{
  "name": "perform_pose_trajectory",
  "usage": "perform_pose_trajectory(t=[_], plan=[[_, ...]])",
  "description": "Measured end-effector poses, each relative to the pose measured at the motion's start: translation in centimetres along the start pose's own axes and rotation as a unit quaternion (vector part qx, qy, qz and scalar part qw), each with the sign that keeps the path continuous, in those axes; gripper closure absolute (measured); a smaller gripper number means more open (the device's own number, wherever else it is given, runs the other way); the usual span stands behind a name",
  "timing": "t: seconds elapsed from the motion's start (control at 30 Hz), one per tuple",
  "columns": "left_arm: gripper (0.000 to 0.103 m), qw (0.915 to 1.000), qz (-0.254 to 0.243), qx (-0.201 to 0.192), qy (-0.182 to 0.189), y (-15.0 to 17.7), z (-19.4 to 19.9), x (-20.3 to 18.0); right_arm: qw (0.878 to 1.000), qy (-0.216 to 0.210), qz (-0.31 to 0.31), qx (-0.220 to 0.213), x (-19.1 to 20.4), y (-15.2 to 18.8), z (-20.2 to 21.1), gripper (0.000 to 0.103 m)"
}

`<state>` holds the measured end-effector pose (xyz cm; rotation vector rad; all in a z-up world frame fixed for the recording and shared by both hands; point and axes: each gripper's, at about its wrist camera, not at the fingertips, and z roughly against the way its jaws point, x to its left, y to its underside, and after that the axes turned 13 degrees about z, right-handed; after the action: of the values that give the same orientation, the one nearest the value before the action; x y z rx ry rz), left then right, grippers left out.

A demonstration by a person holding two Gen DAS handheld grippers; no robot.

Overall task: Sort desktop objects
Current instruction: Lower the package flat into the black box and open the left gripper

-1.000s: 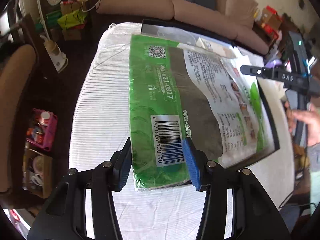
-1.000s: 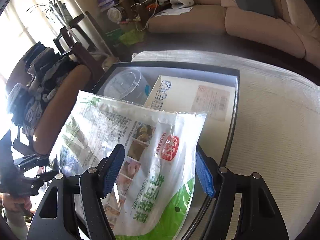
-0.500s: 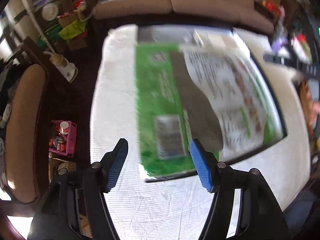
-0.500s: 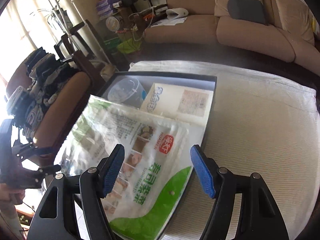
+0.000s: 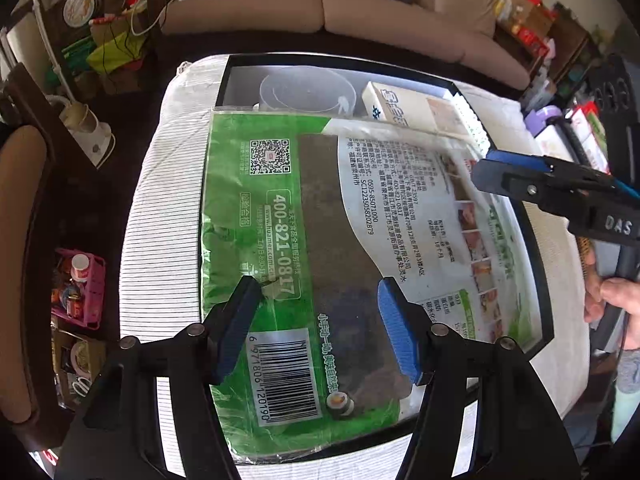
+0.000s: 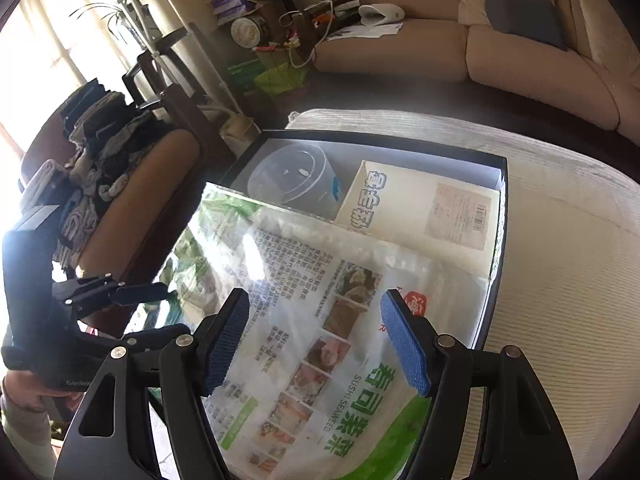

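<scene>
Seaweed bag [image 5: 320, 240]: large flat packet, green and white, barcode and QR code facing up. It lay across the open top of the tray [image 5: 536, 280], its left edge and near corner overhanging the rim onto the striped cloth [image 5: 160, 240] that covered the table. In the right wrist view the bag [image 6: 320, 340] showed white print, food photos and a green band near the camera.

Left tongs [image 5: 320, 320]: blue pads apart, poised over the near end of the bag, beyond the barcode. The jaws had just opened and then eased in a little; the bag lay below them, not pinched between the pads. In the right wrist view these tongs [image 6: 160, 304] appeared at the left edge, black fingers over the bag's far side, with part of a hand under them.

Tray contents, behind the bag: clear tub [image 5: 308, 92] at the left of the far end, white box [image 5: 416, 112] to its right, touching or nearly so. Both showed again in the right wrist view, tub [image 6: 292, 180] left, box [image 6: 424, 208] right, the bag's top edge overlapping their near sides.

Right tongs [image 6: 320, 344]: pads apart, over the bag's printed end, nothing clamped. In the left wrist view they [image 5: 492, 172] reached in from the right above the bag, a hand [image 5: 612, 304] on the handle
</scene>
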<state>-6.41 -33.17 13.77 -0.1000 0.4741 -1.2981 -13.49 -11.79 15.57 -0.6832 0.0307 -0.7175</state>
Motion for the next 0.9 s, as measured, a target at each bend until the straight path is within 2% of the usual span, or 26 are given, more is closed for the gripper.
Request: perform_pose_trajectory(t=[0.07, 0.17, 0.27, 0.33, 0.4, 0.47, 0.6, 0.67, 0.8, 0.9], plan=[[0.045, 0.9998, 0.014, 0.002, 0.011, 0.4, -0.8, 0.5, 1.000, -0.005, -0.010, 0.001, -0.6, 0.1, -0.5, 0.032], [0.044, 0.9998, 0.013, -0.007, 0.010, 0.7, -0.9, 0.5, 1.000, -0.005, -0.010, 0.000, -0.7, 0.0, -0.9, 0.032], [0.044, 0.9999, 0.006, 0.005, -0.008, 0.4, -0.4, 0.1, 1.000, 0.002, 0.006, 0.028, -0.5, 0.2, -2.2, 0.031], [0.044, 0.9996, 0.002, -0.013, -0.024, 0.1, 0.9, 0.1, 0.999, 0.006, 0.010, 0.038, -0.5, 0.4, -2.7, 0.031], [0.042, 0.9993, 0.009, -0.031, -0.018, -0.6, 2.2, 0.2, 1.000, -0.003, 0.002, 0.023, -0.7, 0.4, -2.2, 0.031], [0.042, 0.9988, 0.018, -0.045, -0.011, -1.9, 2.7, 0.1, 0.999, -0.023, -0.024, -0.012, -1.4, 0.4, -0.8, 0.031], [0.042, 0.9983, 0.011, -0.056, -0.011, -5.1, 1.2, -1.2, 0.996, -0.041, -0.057, -0.051, -2.7, 0.4, 1.4, 0.031], [0.042, 0.9986, 0.007, -0.049, -0.019, -6.7, -0.4, -2.0, 0.998, -0.025, -0.054, -0.033, -3.1, 0.2, 1.0, 0.031], [0.042, 0.9976, -0.010, -0.020, -0.066, -8.0, -3.5, -3.2, 0.999, 0.004, -0.039, 0.028, -3.7, 0.5, -1.8, 0.030], [0.042, 0.9961, -0.007, 0.004, -0.088, -8.1, -5.8, -3.3, 0.999, 0.026, -0.009, 0.036, -3.1, 0.1, -2.6, 0.030]])
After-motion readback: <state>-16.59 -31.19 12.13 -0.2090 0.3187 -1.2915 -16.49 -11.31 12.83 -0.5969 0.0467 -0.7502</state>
